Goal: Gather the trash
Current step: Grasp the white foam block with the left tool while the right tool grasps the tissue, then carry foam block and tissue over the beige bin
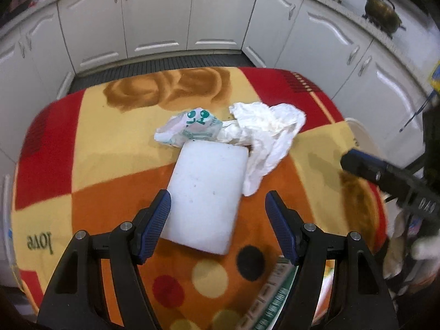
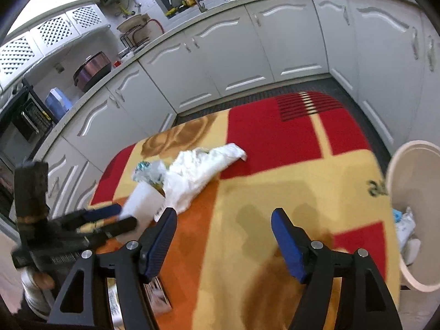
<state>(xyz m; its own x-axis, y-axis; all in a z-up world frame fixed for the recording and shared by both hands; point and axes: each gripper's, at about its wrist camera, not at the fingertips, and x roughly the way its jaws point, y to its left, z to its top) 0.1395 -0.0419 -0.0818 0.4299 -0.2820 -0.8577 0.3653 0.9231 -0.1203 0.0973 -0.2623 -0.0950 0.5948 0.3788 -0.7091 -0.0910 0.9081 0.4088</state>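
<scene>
Hovering: your left gripper (image 1: pixel 217 206) hung over the white foam block (image 1: pixel 207 195), jaws standing wide on either side of its near end, the pads not pressing on it.
Left hold: nothing in it; the block lay flat on the patterned blanket (image 1: pixel 110 143), so a straddle from above looked like the plain way in.
Right gripper: your right gripper (image 2: pixel 224 225) was spread wide too and empty, with only bare blanket between its fingers.
Trash pile: a crumpled white tissue (image 1: pixel 269 134) and a green-printed wrapper (image 1: pixel 192 126) sat bunched against the block's far end, touching it, so one grab could have dragged the others along.
Bin: the white waste bin (image 2: pixel 412 220) stood just off the table's right edge, with scraps already inside; that likely explains why your right hand worked the near-bin side.
Edges: the pile sat near the middle of the table, well away from every edge.
Room: open blanket lay between the pile and the bin, a clear lane for carrying.
Crowding: in the right wrist view your left gripper sat close on the left, so you two had little slack there.
Near edge: printed packets (image 1: pixel 272 299) lay under the gripper bodies; what they were, you could not tell.
</scene>
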